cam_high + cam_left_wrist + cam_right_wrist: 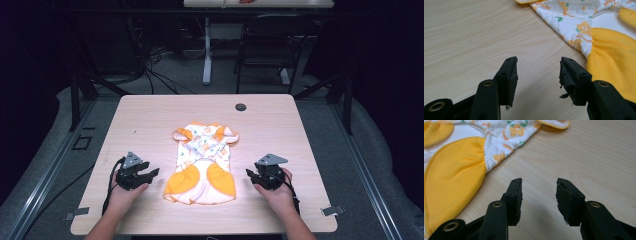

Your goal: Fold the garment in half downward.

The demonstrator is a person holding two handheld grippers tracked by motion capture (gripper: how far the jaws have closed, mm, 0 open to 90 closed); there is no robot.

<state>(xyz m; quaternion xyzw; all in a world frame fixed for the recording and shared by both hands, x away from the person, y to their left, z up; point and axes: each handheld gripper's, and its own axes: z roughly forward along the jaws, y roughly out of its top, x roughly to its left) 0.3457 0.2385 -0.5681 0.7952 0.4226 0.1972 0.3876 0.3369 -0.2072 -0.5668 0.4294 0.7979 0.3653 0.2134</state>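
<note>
Right now a small baby garment (pixel 202 162) is lying spread out near the middle of the wooden table (pixel 150 115), between the two grippers and touching neither. Its upper part is showing white quilted cloth printed with orange flowers, green leaves and small orange lettering, while two rounded yellow-orange panels are sitting at the end nearest the person, with pale cloth showing between and below them. Orange-edged flaps are sticking out at the far end on both sides. The left gripper (pixel 150 172) is resting in the person's left hand (pixel 122 192) just beside the garment's near left edge, its jaws standing apart and holding nothing; in the left gripper view the left gripper (pixel 537 71) is pointing at bare wood with the garment (pixel 604 57) off to its right. The right gripper (pixel 251 176), in the right hand (pixel 275 192), is likewise spread wide and holding nothing; in the right gripper view the right gripper (pixel 539 192) is hovering over bare wood, the garment (pixel 456 175) lying to its left.
</note>
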